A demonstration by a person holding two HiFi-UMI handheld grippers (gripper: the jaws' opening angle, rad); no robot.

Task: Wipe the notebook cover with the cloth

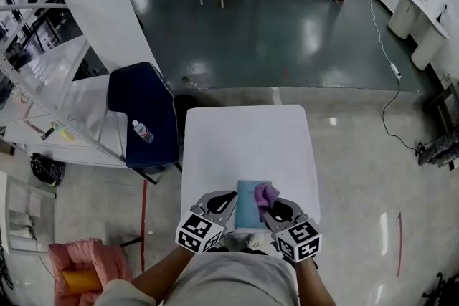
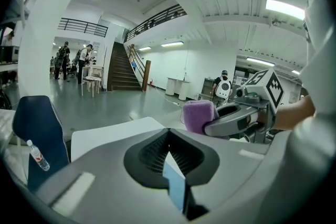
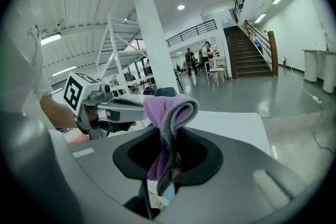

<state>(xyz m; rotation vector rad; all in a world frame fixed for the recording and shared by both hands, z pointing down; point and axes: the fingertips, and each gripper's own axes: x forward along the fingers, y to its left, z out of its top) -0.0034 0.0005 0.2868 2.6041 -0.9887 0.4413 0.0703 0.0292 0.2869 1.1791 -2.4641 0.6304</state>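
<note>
A white bench (image 1: 244, 132) stood on a glossy grey floor, seen from above. A light blue notebook (image 1: 248, 210) lay flat near the bench's near edge, between the two hand-held tools. The left tool (image 1: 228, 198) reached in from the notebook's left side. In its own view, its jaws were clenched together on a thin light blue edge of the notebook. The right tool (image 1: 276, 207) sat at the notebook's right side, its jaws clamped on a folded purple cloth (image 1: 267, 193). The cloth bulged up out of the jaws and hung down between them. From above, the cloth lay over the notebook's upper right corner, though whether it touched the cover could not be made out. Each tool carried a cube with black and white square markers, nearest the person's forearms. To the left of the bench stood a dark blue chair (image 1: 143, 107) with a small water bottle (image 1: 142, 131) lying on its seat. Stairs and a few distant people showed at the back of the hall.
</note>
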